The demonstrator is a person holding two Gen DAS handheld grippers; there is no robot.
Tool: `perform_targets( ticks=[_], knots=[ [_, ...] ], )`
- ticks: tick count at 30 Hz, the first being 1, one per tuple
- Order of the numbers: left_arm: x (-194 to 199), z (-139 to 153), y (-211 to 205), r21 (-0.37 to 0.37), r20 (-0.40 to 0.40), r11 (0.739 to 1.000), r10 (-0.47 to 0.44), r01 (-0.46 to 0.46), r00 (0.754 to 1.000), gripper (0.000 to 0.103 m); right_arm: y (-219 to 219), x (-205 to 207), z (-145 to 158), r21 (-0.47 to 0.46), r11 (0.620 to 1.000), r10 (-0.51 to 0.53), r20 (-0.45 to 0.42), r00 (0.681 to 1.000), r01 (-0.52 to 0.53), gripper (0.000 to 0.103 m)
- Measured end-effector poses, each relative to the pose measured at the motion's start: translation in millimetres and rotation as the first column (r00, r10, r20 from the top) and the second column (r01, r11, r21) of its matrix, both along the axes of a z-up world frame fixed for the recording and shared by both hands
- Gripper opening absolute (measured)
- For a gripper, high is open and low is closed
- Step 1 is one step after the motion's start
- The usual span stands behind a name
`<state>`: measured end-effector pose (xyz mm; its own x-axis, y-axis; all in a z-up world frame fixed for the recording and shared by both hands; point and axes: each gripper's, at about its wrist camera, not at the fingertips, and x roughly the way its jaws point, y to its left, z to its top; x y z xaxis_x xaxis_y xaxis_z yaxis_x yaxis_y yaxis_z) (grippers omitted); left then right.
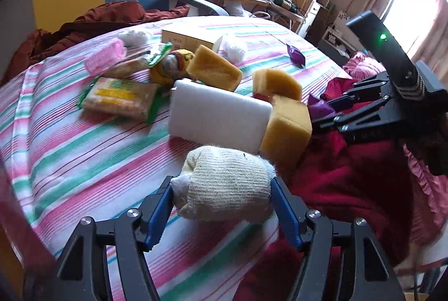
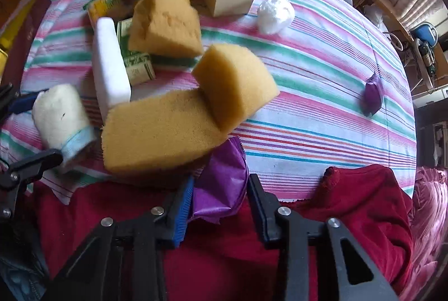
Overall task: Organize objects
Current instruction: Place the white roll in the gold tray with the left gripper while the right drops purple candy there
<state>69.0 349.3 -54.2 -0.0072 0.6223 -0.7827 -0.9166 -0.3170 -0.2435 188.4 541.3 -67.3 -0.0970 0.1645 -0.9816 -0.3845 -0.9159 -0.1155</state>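
Left gripper point(image 1: 221, 190): jaws pressed on both ends of rolled cream sock point(image 1: 226, 183), sock resting on striped sheet point(image 1: 84, 161) at bed's near edge. Past it, white foam block point(image 1: 218, 118) leaning against yellow sponge point(image 1: 285, 130); two more sponges behind. Biscuit packet point(image 1: 120, 96) further left, cardboard box point(image 1: 187, 39) at back. Right gripper point(image 2: 219, 198): jaws closed narrow on purple wrapper point(image 2: 221, 183), just below nearest sponge, over red blanket point(image 2: 364, 205). Second purple wrapper point(image 2: 371, 95) lies well apart, far right on sheet.
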Motion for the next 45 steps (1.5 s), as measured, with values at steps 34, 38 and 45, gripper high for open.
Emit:
perform_targets(
  ticks=[34, 38, 45],
  knots=[
    [-98, 32, -345, 0.114, -0.171, 0.518, 0.851, -0.848, 0.497, 0.098, -315, -226, 59, -0.223, 0.846, 0.324, -0.507, 0.799, -0.485, 0.075],
    [-92, 37, -351, 0.137, -0.194, 0.475, 0.873, -0.869, 0.447, 0.1, -323, -211, 54, -0.16, 0.864, 0.349, -0.494, 0.796, -0.478, 0.075],
    [-84, 54, -342, 0.175, -0.25, 0.447, 0.882, -0.878, 0.399, 0.102, -318, -176, 60, 0.024, 0.915, 0.355, -0.526, 0.773, -0.404, 0.084]
  ],
)
